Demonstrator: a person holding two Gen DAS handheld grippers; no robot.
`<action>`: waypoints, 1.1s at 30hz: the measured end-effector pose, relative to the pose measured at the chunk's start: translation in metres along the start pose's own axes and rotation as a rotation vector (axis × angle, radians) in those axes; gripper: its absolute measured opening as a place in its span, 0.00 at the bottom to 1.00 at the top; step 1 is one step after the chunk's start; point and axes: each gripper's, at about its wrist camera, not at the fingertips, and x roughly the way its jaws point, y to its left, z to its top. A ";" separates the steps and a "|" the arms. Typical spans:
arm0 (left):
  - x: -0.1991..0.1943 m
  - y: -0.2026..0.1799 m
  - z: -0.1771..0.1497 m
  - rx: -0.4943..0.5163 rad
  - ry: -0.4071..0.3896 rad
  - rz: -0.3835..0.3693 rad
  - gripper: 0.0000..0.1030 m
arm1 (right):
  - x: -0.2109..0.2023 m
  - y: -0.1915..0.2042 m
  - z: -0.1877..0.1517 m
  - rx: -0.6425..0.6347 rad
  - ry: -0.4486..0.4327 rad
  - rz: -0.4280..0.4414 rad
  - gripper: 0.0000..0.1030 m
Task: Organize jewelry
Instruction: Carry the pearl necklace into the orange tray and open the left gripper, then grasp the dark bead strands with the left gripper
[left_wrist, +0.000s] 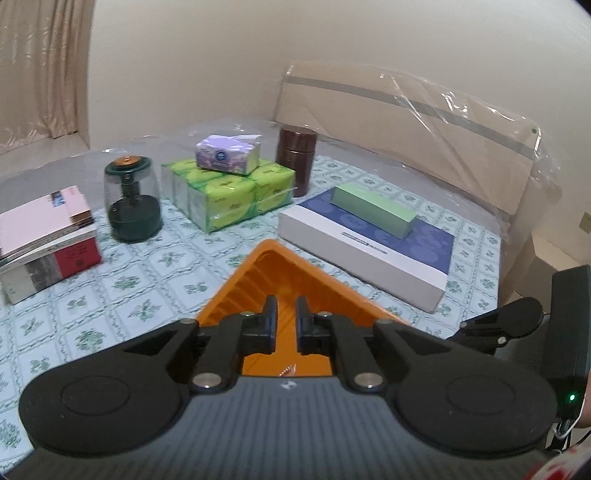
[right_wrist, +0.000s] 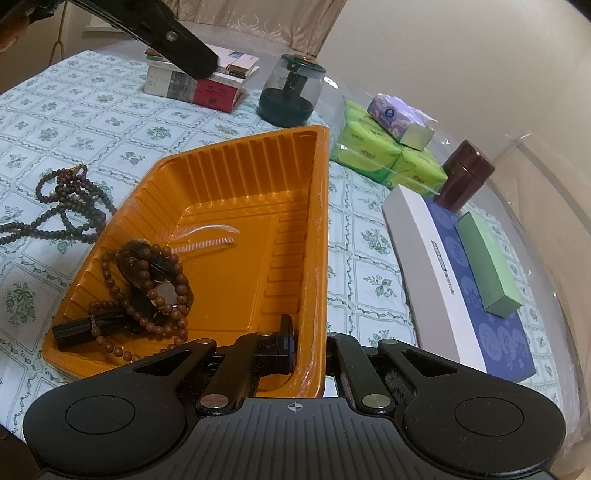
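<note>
The right gripper's (right_wrist: 308, 349) fingers (right_wrist: 284, 347) clamp the near rim of the ribbed orange plastic tray (right_wrist: 236, 206), one inside, one outside. The left gripper's (left_wrist: 286, 317) fingers (left_wrist: 269, 317) hover slightly parted above the tray, holding nothing. Inside lie reddish-brown bead strands (right_wrist: 147, 295) and a black watch (right_wrist: 166, 291); dark bead necklaces (right_wrist: 70, 199) rest on the floral-clothed table (right_wrist: 74, 118) beside it.
</note>
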 end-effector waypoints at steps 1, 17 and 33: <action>-0.005 0.005 -0.001 -0.011 -0.006 0.008 0.09 | 0.000 0.000 0.000 0.001 -0.001 0.000 0.03; -0.097 0.109 -0.094 -0.169 0.004 0.345 0.19 | -0.003 0.000 -0.001 0.001 -0.008 -0.002 0.03; -0.042 0.088 -0.199 -0.014 0.247 0.293 0.27 | -0.001 0.003 -0.002 -0.006 0.003 -0.012 0.03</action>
